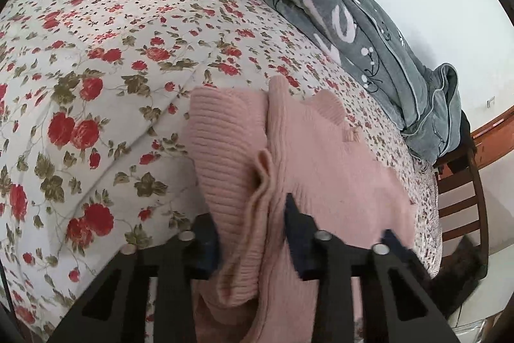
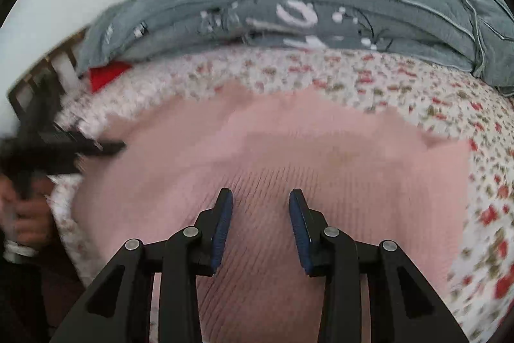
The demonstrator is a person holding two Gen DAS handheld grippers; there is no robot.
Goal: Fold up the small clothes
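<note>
Pink sweater (image 1: 321,156) on the floral bedsheet (image 1: 96,53)

Left view: our left gripper (image 1: 250,233) pinches a bunched knit fold — grey blanket (image 1: 337,5) beyond the sweater. Right view: our right gripper (image 2: 261,224) hovers parted, empty, over it.

Left gripper (image 1: 250,233) jaws narrowed; right gripper (image 2: 261,201) jaws apart — empty.
</note>
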